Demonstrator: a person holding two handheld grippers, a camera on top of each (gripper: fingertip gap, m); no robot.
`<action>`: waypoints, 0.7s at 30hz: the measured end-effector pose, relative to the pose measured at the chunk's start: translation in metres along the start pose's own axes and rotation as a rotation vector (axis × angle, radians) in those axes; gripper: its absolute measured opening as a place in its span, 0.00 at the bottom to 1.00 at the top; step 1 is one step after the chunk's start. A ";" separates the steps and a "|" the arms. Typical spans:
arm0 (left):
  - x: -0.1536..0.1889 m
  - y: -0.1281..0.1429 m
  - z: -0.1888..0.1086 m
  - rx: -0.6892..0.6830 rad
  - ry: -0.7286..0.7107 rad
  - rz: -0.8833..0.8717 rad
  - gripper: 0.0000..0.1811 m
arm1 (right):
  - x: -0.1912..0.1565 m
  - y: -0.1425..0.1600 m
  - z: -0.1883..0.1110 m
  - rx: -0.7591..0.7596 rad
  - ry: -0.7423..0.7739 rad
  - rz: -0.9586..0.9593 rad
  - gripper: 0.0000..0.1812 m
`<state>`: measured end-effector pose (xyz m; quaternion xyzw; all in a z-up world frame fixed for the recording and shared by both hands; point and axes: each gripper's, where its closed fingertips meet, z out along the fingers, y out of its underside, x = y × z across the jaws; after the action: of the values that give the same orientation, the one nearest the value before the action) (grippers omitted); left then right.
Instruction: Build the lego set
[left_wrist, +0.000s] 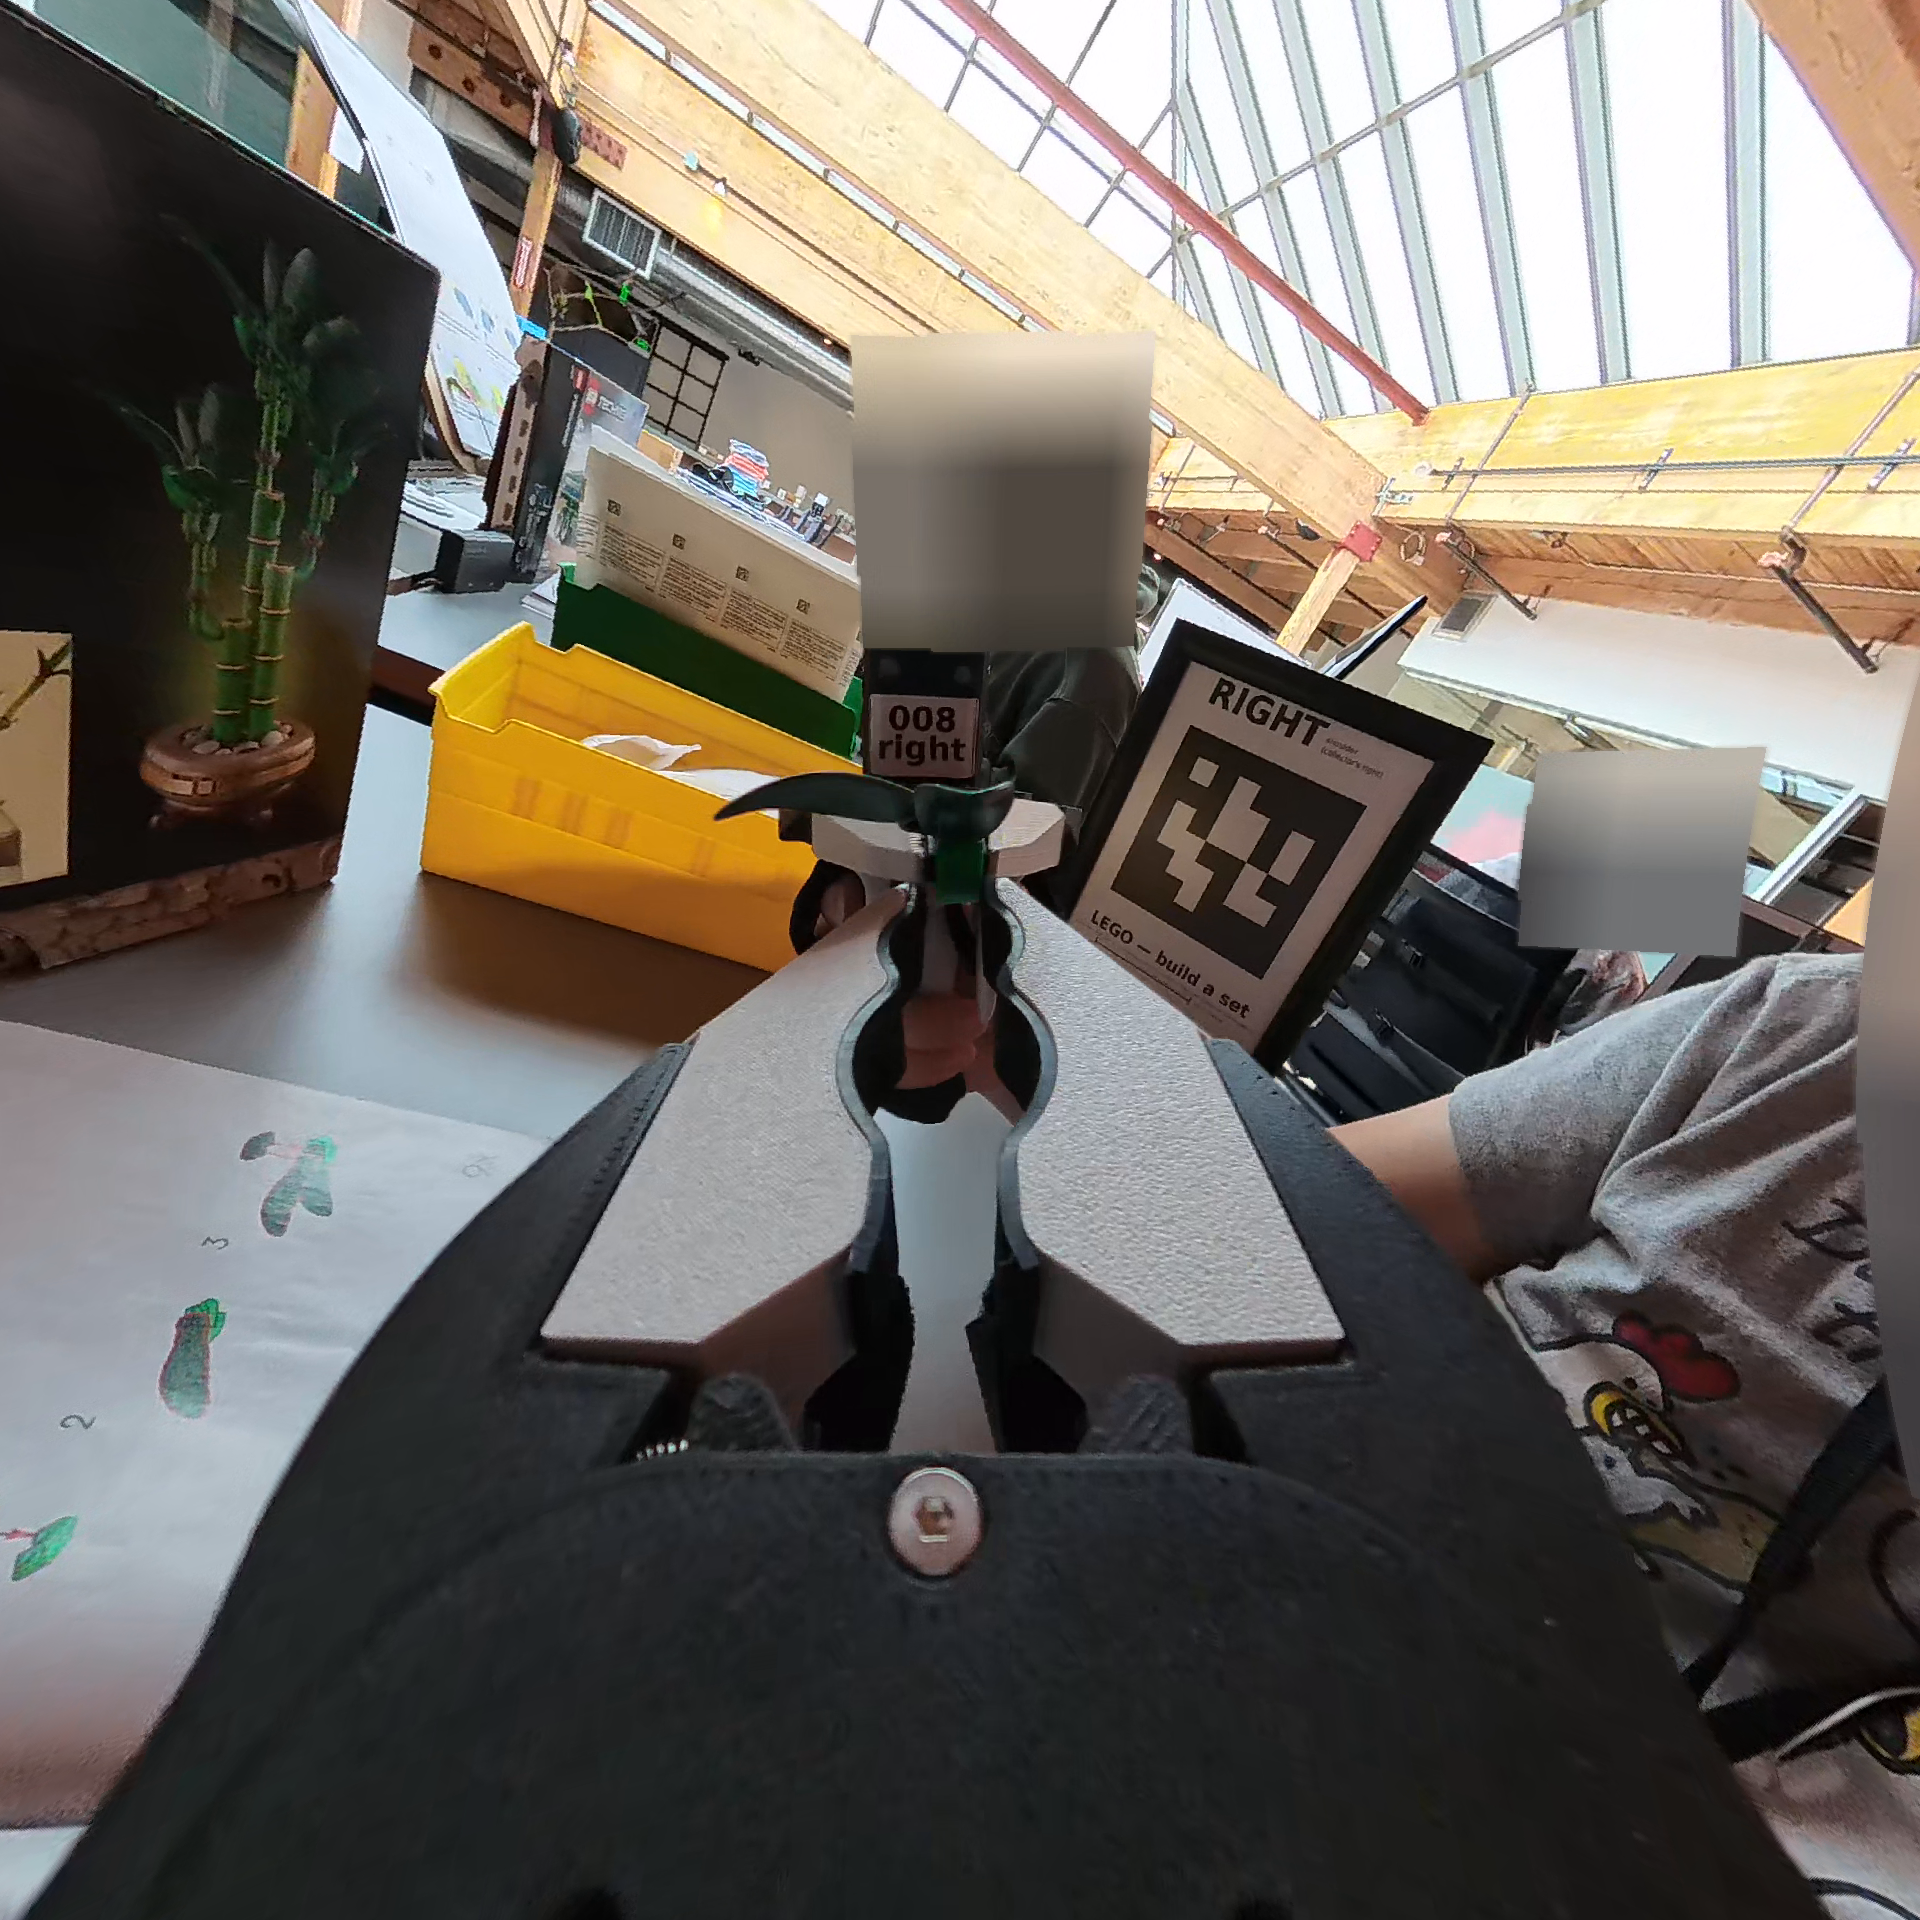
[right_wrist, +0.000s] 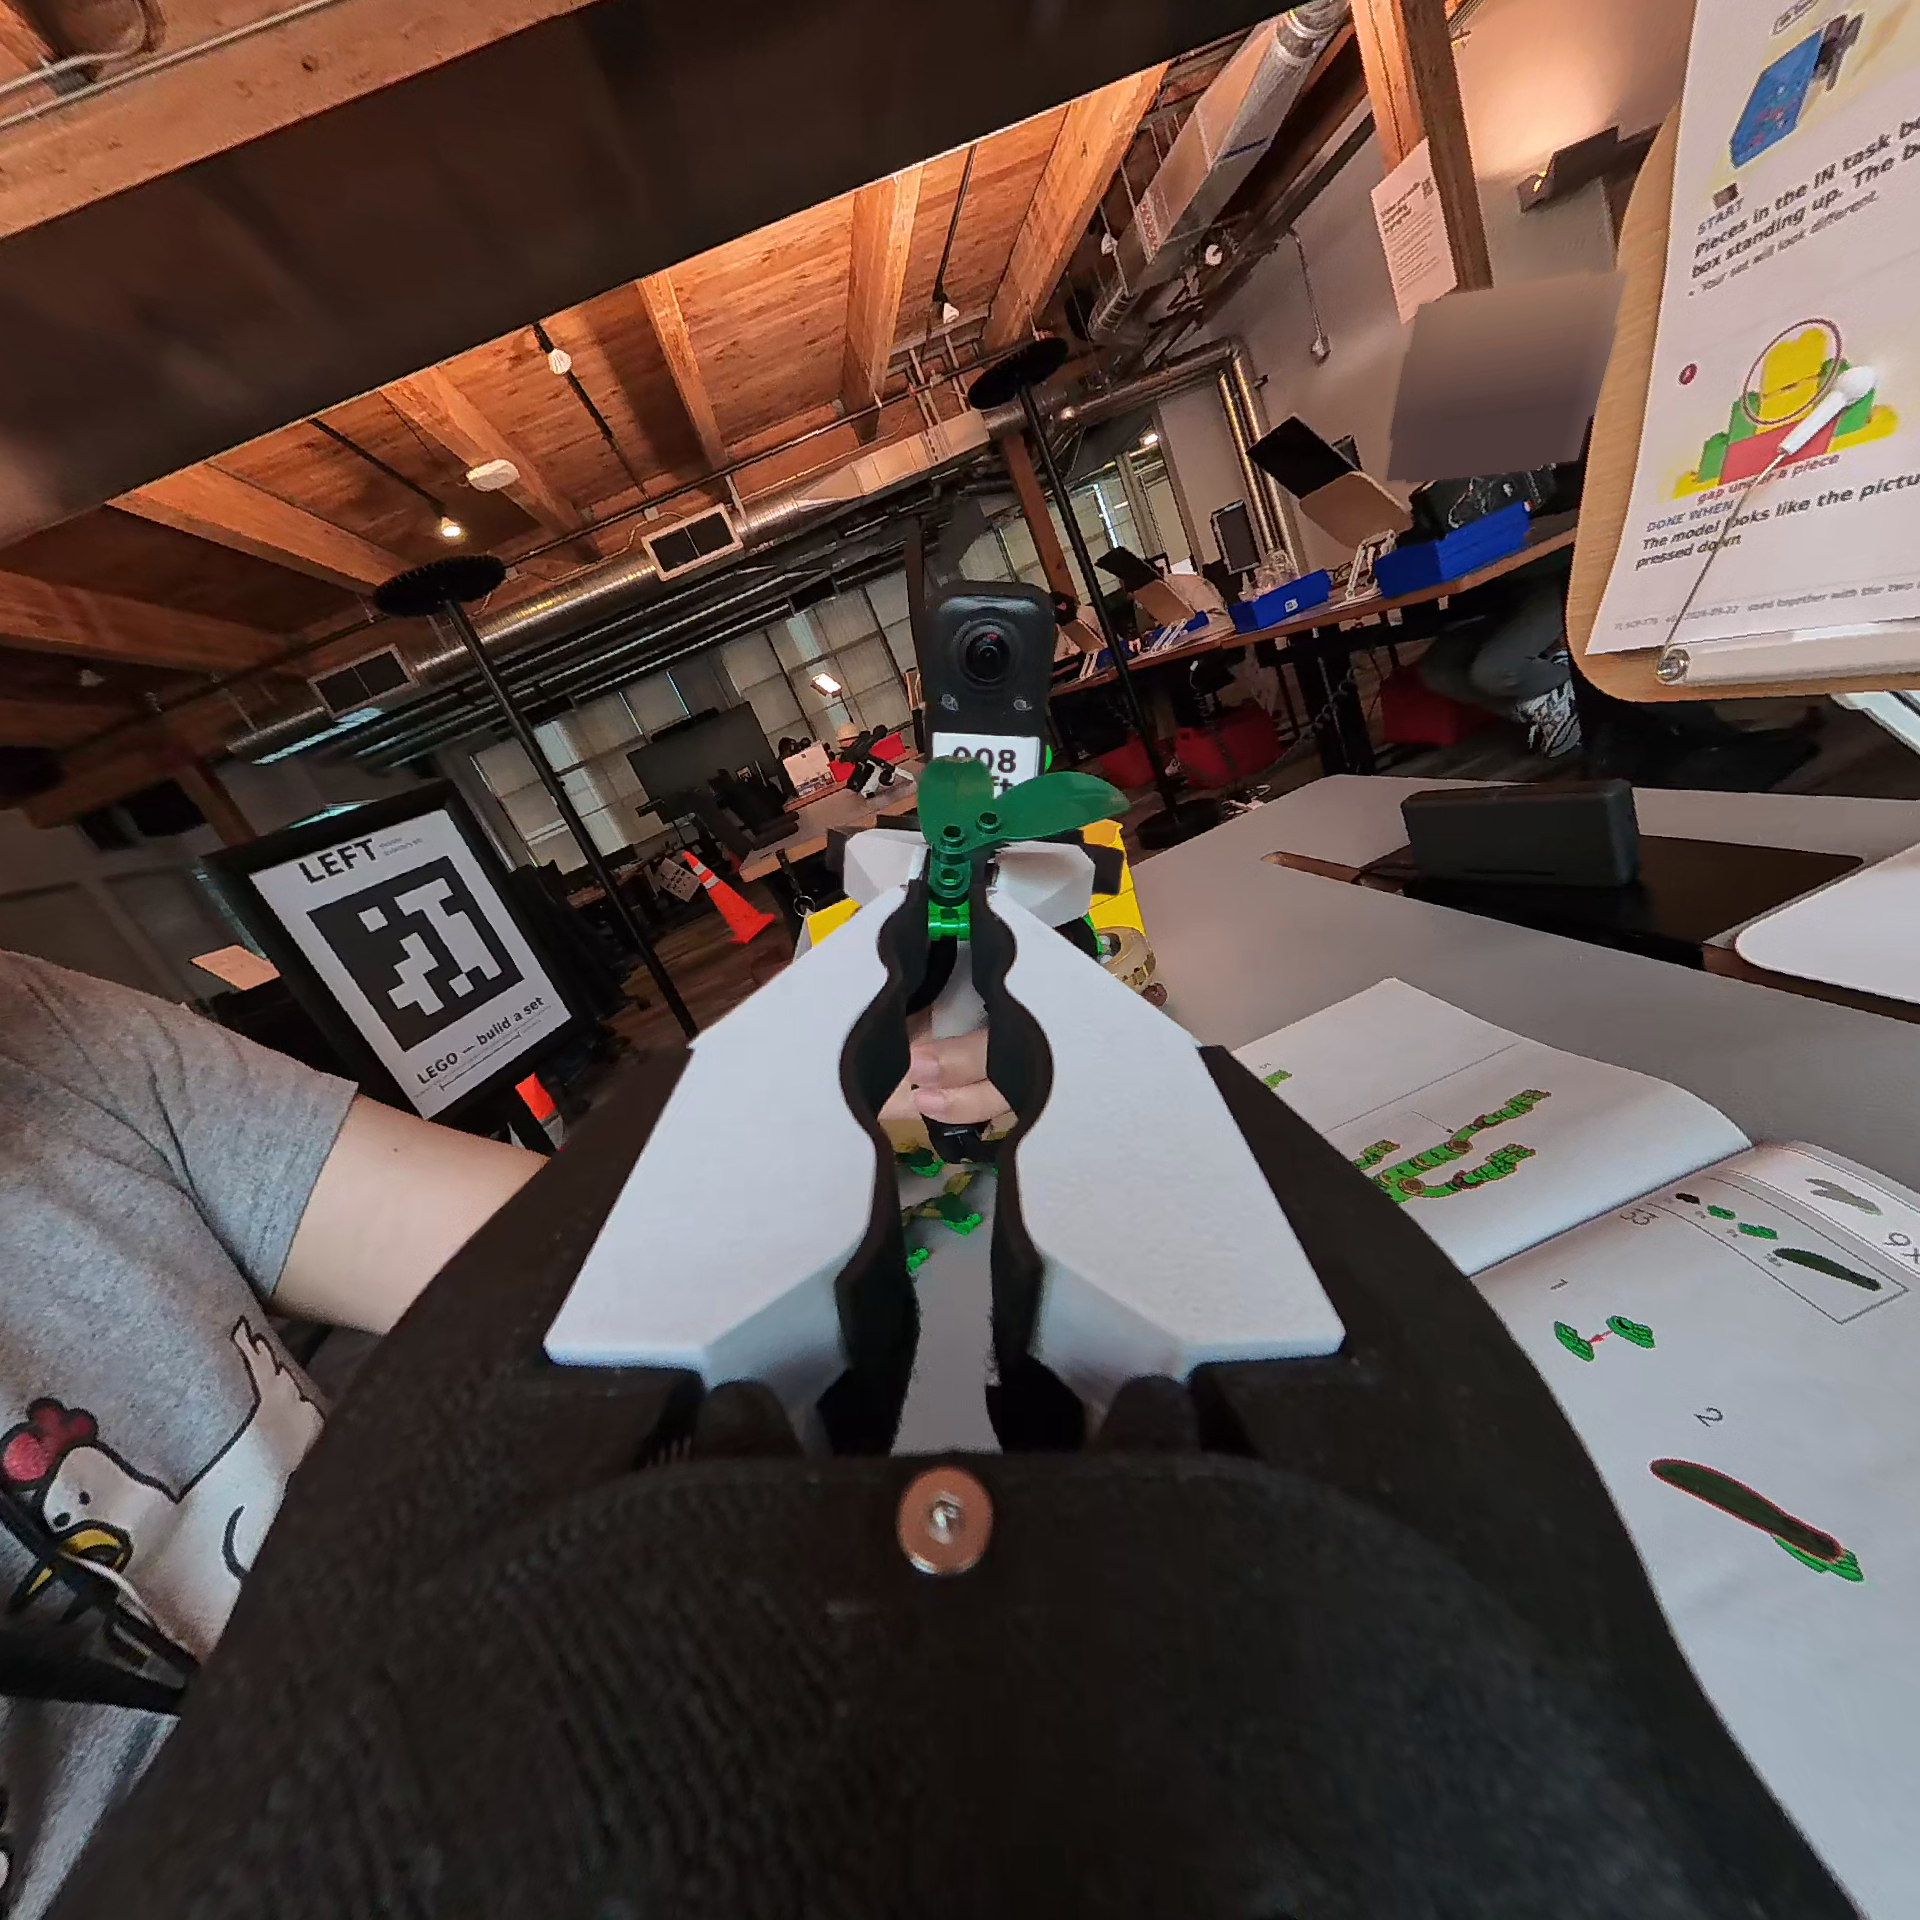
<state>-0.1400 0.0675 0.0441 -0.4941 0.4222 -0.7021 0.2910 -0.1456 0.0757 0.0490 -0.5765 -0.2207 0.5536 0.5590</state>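
Note:
Both grippers are raised above the table and meet tip to tip, facing each other. My left gripper (left_wrist: 951, 896) is shut on the lower part of a small green leaf assembly (left_wrist: 956, 868), whose dark green leaf (left_wrist: 821, 798) sticks out to the left. The right gripper's white fingers (left_wrist: 1029, 831) show head-on just behind it. In the right wrist view, my right gripper (right_wrist: 948, 920) is shut on the bright green stem (right_wrist: 948, 894) of the same assembly. Its two leaves (right_wrist: 1039, 805) fan out above, in front of the left gripper (right_wrist: 1049, 883).
A yellow bin (left_wrist: 582, 790), a green bin (left_wrist: 707, 665) and the set's box (left_wrist: 187, 540) stand on the table. The open instruction booklet (left_wrist: 208, 1299) also shows in the right wrist view (right_wrist: 1662, 1299). Loose green pieces (right_wrist: 940, 1210) lie below. Framed marker signs (left_wrist: 1247, 842) (right_wrist: 416, 945) stand nearby. Only a small space, under 4 cm, lies between the two pairs of fingers.

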 end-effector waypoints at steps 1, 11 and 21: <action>0.000 0.000 0.000 0.000 0.001 -0.001 0.04 | 0.000 0.000 0.000 -0.001 0.002 -0.003 0.03; 0.003 -0.010 -0.005 0.057 0.016 -0.005 0.04 | -0.001 0.001 0.000 -0.022 0.021 -0.036 0.03; -0.004 -0.004 -0.004 0.012 -0.045 0.040 0.03 | 0.005 0.003 0.001 -0.013 0.044 -0.072 0.03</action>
<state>-0.1426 0.0741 0.0450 -0.4995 0.4210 -0.6875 0.3172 -0.1460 0.0794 0.0450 -0.5841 -0.2326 0.5187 0.5794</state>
